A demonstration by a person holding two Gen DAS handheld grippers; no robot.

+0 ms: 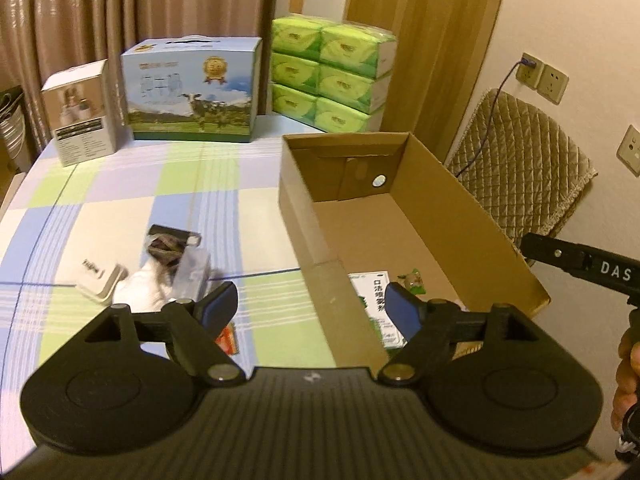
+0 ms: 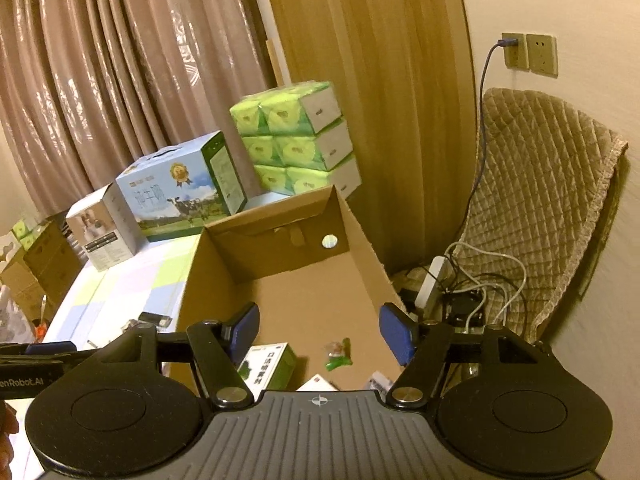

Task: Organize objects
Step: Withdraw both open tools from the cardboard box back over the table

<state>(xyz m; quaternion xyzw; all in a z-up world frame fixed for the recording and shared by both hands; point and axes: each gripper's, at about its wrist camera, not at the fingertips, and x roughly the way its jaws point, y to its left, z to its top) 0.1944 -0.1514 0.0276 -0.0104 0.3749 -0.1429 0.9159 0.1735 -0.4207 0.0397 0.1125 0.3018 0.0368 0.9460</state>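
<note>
both grippers, left [image 1: 312, 310] and right [image 2: 318, 330], are hanging spread and empty; a few items are lying in the box [image 1: 472, 216], while a pile [image 1: 160, 268] is waiting on the table [image 1: 120, 184].

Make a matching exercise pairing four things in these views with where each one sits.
Things:
1. green-and-white carton
2. white adapter
3. tissue packs
4. cow-print box

Places:
A. stacked at the table's far edge
B. inside the cardboard box
C. between the white box and the tissue stack
D. on the checked tablecloth, left of the cardboard box

Pairs: 1-B, 2-D, 3-A, 4-C
</note>
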